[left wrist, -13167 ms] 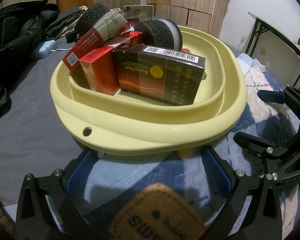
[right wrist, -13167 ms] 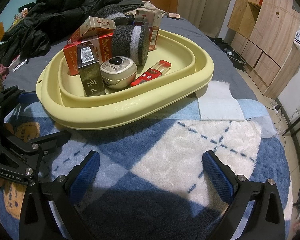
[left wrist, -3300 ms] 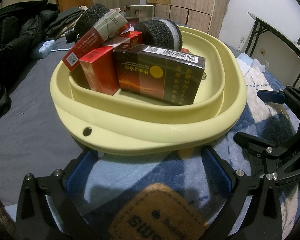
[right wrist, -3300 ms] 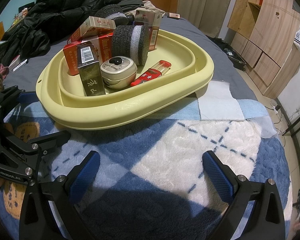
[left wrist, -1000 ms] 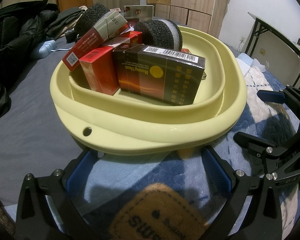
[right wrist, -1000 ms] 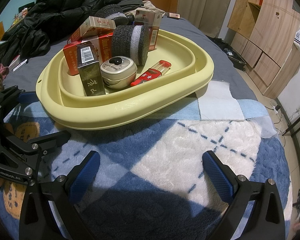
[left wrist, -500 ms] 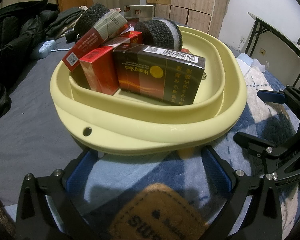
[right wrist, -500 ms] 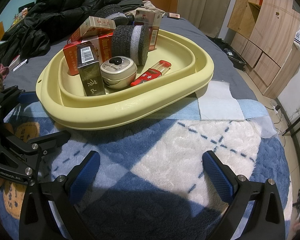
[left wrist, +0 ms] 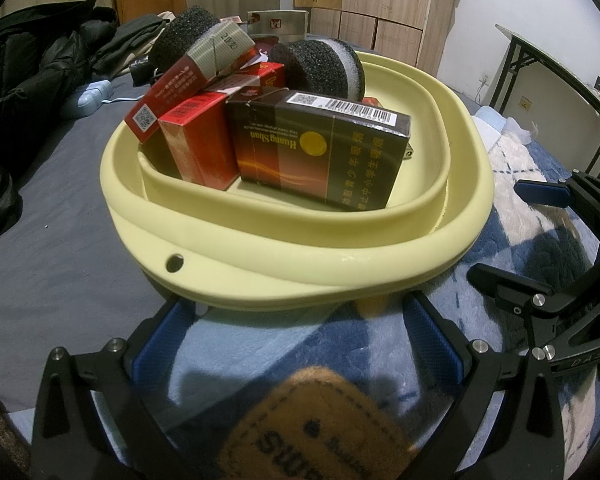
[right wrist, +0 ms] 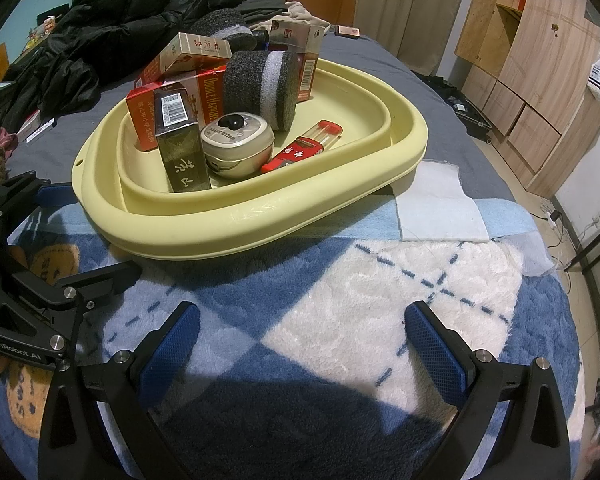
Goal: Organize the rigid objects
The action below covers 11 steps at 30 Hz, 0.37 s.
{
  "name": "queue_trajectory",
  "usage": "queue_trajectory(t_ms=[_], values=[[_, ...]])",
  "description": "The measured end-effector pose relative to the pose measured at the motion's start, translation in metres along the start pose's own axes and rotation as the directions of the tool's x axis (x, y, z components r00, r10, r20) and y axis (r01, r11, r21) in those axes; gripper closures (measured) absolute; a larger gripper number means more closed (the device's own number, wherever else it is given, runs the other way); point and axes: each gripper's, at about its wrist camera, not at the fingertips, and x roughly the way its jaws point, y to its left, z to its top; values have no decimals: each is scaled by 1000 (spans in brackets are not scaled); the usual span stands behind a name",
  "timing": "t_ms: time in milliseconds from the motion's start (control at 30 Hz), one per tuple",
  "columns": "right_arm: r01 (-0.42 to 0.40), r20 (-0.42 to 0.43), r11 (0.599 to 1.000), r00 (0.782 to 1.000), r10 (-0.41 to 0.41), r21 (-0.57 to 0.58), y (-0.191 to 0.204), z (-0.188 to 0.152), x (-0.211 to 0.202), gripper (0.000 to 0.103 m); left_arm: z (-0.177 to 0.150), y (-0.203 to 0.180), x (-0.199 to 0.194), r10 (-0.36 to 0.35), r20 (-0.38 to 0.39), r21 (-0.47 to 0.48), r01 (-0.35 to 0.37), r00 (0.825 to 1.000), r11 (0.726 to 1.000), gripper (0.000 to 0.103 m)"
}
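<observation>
Left tool (left wrist: 296,332) agape, right tool (right wrist: 300,340) agape — basin (right wrist: 260,216) beyond

Smooth plastic basin (right wrist: 260,216); fluffy blanket (right wrist: 360,320); coarse sponge (right wrist: 260,84).

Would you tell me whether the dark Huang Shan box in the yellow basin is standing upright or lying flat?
Upright: the dark box stands on a narrow side inside the yellow basin, barcode face up, its printing upside down.
</observation>
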Motion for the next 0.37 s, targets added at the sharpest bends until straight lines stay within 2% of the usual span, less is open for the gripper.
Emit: queue_trajectory(t_ms=[367], values=[[0,0,1000,1000,0,0,0,0,0,0,0,0,0,0,0,0,0,1000,1000,0]])
